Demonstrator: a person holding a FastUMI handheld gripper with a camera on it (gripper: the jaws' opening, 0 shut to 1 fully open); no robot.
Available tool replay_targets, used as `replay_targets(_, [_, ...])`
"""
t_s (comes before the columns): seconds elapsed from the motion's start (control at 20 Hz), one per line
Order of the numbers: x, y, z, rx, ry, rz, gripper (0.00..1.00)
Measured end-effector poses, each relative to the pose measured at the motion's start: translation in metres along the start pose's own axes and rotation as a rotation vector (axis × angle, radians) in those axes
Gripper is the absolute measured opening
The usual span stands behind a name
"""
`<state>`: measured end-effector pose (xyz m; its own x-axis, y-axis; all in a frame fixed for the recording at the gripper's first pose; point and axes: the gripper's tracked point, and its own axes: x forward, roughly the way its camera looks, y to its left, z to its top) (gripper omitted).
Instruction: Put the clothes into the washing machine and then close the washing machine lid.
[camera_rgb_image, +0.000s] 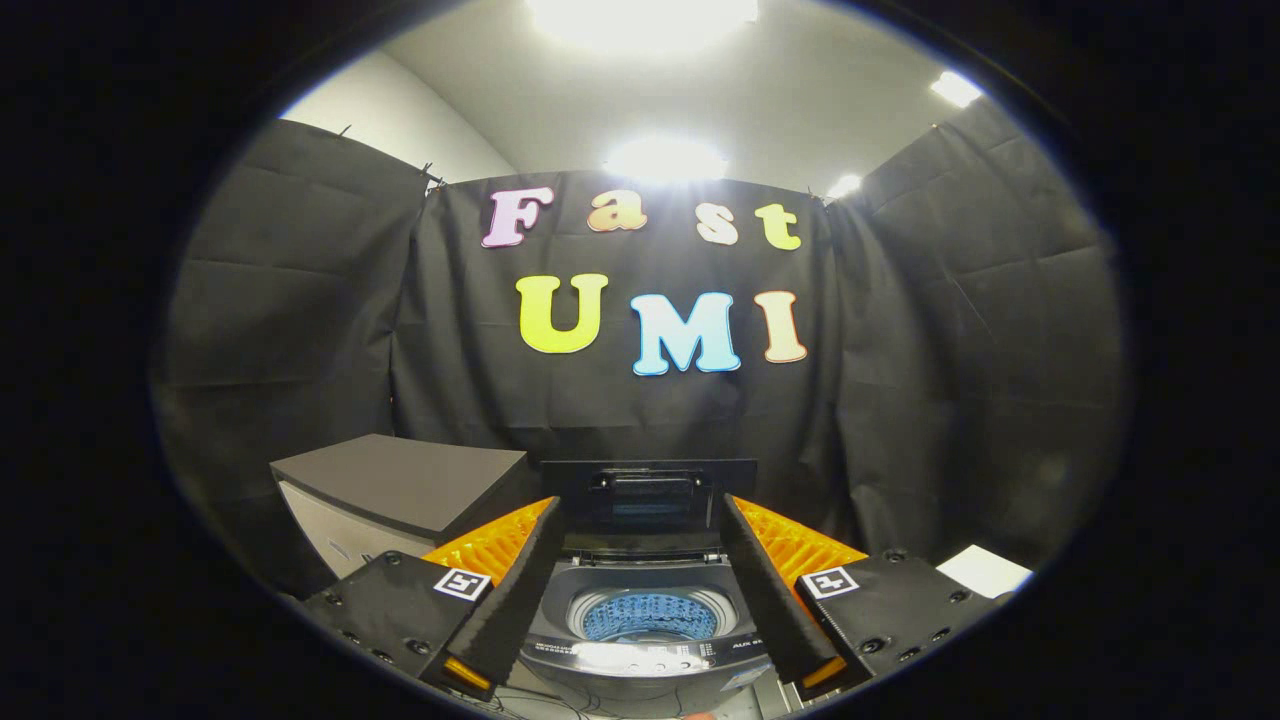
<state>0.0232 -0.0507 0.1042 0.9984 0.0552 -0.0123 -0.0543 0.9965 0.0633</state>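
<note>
The gripper (640, 590) stood wide apart, holding nothing, its ribbed pads flanking a small top-loading washing machine (645, 650) just ahead. The round perforated drum (650, 617) lay between the fingers. The lid (648, 495) stood raised behind it. A flat-topped grey box (400, 485) sat beside the machine's left.

washing machine (648, 640) front cut off below, drum (650, 617) depths unseen
</note>
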Motion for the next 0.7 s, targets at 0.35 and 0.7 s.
replay_targets(0.35, [-0.0045,-0.0029,0.0054,-0.005,-0.01,-0.009,0.97])
replay_targets(0.7, [-0.0043,0.0039,0.0093,-0.016,-0.018,-0.005,0.97])
